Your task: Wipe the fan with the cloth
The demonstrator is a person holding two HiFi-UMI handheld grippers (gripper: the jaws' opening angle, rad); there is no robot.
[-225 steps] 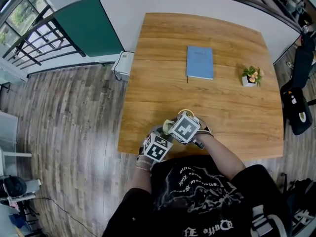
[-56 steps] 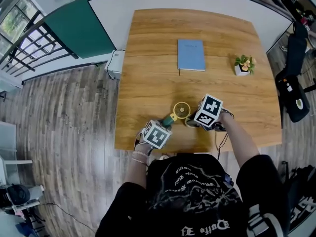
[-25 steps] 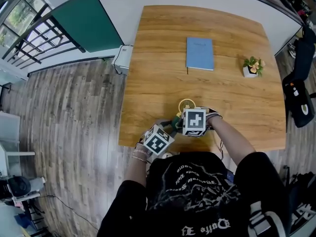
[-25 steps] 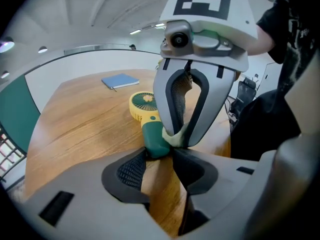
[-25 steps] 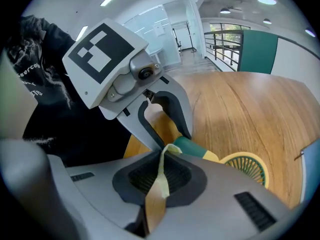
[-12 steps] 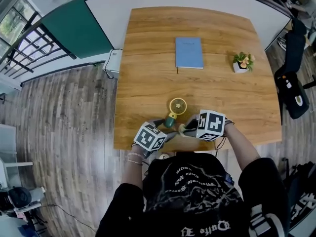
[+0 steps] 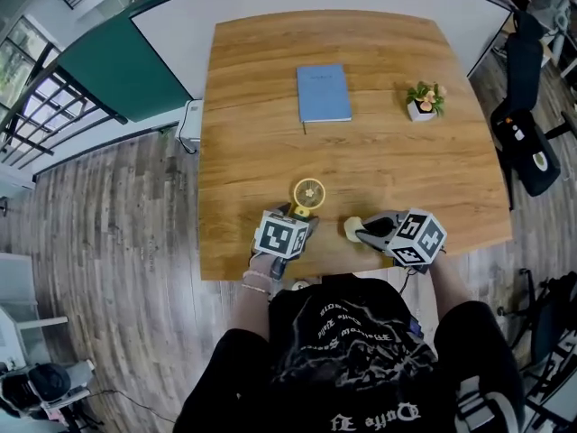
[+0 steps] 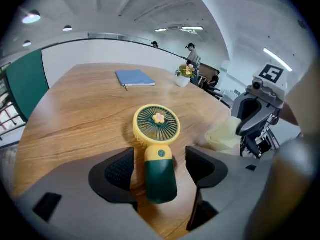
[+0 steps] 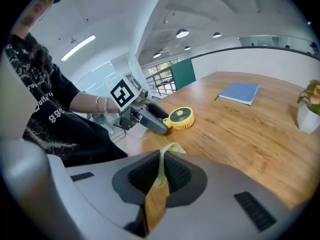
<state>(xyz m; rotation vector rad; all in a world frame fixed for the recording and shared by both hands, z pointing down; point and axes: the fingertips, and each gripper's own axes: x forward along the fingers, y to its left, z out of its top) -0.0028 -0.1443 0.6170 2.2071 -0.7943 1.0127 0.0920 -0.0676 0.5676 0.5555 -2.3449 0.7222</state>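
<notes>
A small hand fan [image 7: 307, 193] [image 8: 157, 129] [image 9: 182, 118] with a yellow round head and dark green handle lies flat on the wooden table [image 7: 270, 106] near its front edge. My left gripper [image 7: 290, 219] [image 8: 159, 169] is open, its pads standing apart on either side of the green handle without pressing it. My right gripper [image 7: 361, 232] [image 9: 161, 174] is to the right of the fan, shut on a pale yellow cloth [image 7: 352, 228] [image 9: 168, 151] [image 8: 224, 134] that sticks out between its pads.
A blue notebook [image 7: 323, 92] [image 8: 135, 78] lies at the middle back of the table. A small potted plant [image 7: 423, 100] [image 8: 184, 74] stands at the back right. The table's front edge [image 7: 361, 264] runs just under both grippers. A chair with a black bag [image 7: 523, 142] stands right of the table.
My left gripper has let go of the fan's handle and opened; the fan now lies flat on the table. The right gripper has swung away to the right with the cloth.
</notes>
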